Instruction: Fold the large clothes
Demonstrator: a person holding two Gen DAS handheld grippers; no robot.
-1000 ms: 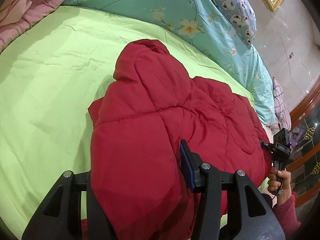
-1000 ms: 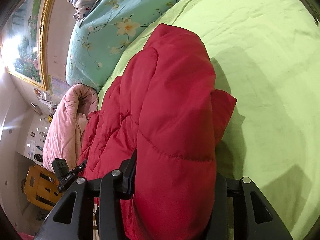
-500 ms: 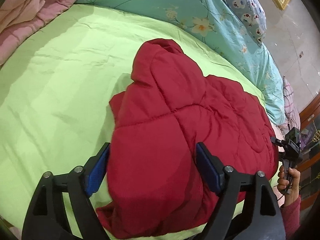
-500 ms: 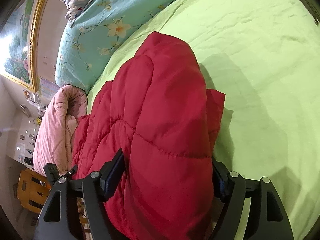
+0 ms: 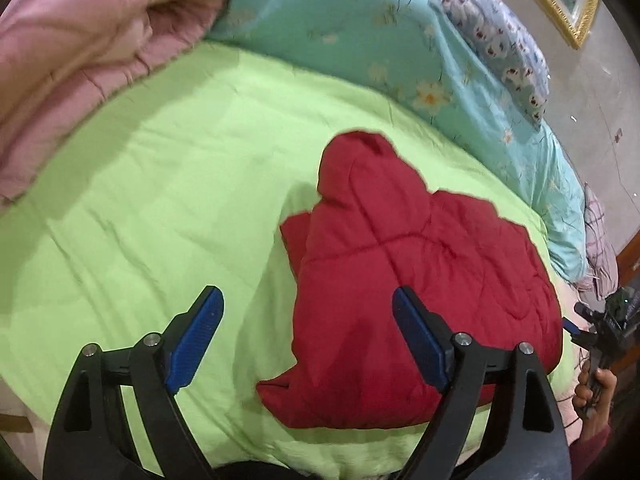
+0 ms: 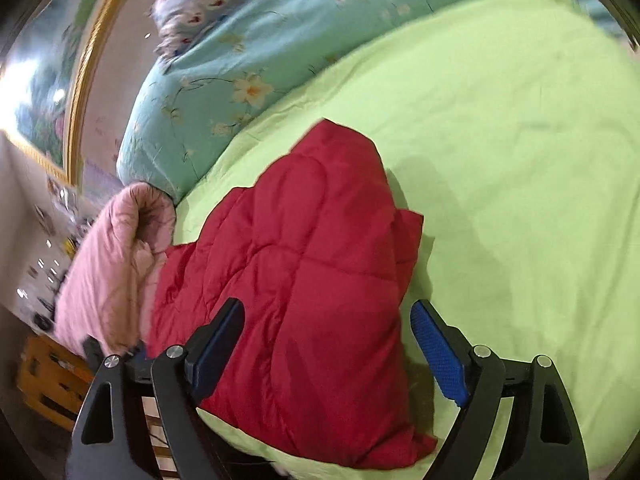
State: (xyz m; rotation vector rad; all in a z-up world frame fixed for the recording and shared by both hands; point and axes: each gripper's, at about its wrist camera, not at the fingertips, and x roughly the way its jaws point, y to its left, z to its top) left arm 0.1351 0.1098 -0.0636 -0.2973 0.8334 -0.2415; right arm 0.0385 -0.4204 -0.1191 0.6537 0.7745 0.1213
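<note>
A: Where does the red padded jacket lie?

B: Folded on the lime green bedspread, lower centre-right in the left wrist view. In the right wrist view it fills the lower middle, its near edge partly covered by the fingers.

A: And the left hand-held gripper?

B: Its jaws have just been opening and stand wide. The jacket's corner lies between them, but neither blue pad presses on it. Nothing is gripped.

A: The right hand-held gripper?

B: The same: jaws just opened wide, the jacket beneath and between them, unheld.

A: What is hard to make out?

B: Both frames are blurred toward the upper edge, so the floral teal quilt is smeared. The jacket's underside is hidden.

A: Anything only one view gives?

B: The left view shows, at its lower right edge, a hand gripping the other gripper's handle, cut off by the frame. The right view alone shows an orange crate at lower left. A pink quilt touches the jacket there.
</note>
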